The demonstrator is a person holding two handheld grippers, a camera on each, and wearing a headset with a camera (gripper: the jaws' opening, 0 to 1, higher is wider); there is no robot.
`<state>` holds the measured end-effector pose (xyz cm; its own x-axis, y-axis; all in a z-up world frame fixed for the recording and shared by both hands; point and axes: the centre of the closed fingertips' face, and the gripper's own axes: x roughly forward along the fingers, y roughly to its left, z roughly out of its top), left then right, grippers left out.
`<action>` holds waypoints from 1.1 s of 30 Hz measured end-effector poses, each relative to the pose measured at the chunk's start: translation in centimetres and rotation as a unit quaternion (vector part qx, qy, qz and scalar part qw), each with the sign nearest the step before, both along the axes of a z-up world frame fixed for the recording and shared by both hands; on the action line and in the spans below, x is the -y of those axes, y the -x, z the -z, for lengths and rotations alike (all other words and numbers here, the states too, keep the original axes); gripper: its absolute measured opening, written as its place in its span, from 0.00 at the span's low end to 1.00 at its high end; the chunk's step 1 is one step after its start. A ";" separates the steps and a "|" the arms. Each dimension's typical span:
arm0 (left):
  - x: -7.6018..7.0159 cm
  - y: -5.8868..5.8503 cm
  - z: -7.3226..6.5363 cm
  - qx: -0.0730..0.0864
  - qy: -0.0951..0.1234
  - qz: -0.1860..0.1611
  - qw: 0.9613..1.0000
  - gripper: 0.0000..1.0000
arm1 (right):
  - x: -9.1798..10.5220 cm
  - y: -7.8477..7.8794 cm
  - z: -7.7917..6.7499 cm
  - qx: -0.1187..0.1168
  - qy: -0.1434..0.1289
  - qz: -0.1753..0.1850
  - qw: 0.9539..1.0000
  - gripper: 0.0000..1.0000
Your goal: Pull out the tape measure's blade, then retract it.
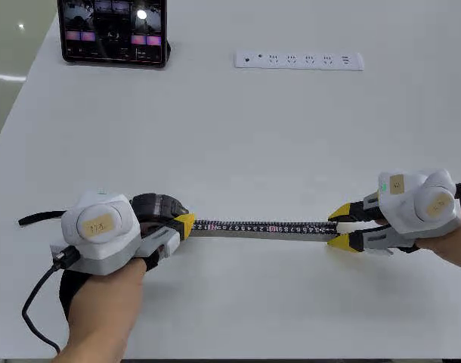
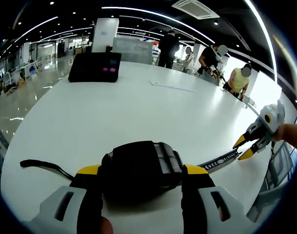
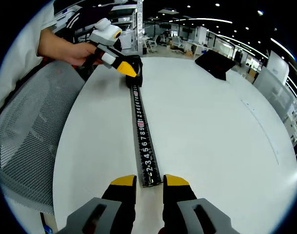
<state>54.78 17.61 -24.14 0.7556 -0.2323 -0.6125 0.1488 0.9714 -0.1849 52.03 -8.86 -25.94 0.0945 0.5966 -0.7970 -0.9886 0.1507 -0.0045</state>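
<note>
A black tape measure (image 1: 159,206) sits near the white table's front left, with my left gripper (image 1: 170,219) shut around its case (image 2: 141,168). Its blade (image 1: 264,228) runs out to the right, low over the table, numbers facing up. My right gripper (image 1: 338,227) holds the blade's tip, its yellow fingertips (image 1: 341,212) closed on the two edges. In the right gripper view the blade (image 3: 142,131) leads from my right gripper (image 3: 149,181) straight away to the case (image 3: 134,68) and the left gripper (image 3: 123,68). In the left gripper view the right gripper (image 2: 250,144) shows at the right, on the blade (image 2: 217,161).
A dark tablet (image 1: 113,30) stands at the table's far left, and a white power strip (image 1: 298,60) lies at the far middle. The case's black strap (image 1: 38,219) trails left. A mesh chair (image 3: 27,136) stands by the near edge. Several people (image 2: 238,78) stand beyond the table.
</note>
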 end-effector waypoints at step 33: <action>0.2 0.0 -0.2 -0.001 0.032 0.003 0.999 0.61 | 0.2 -0.3 0.2 0.004 0.005 -0.008 1.000 0.11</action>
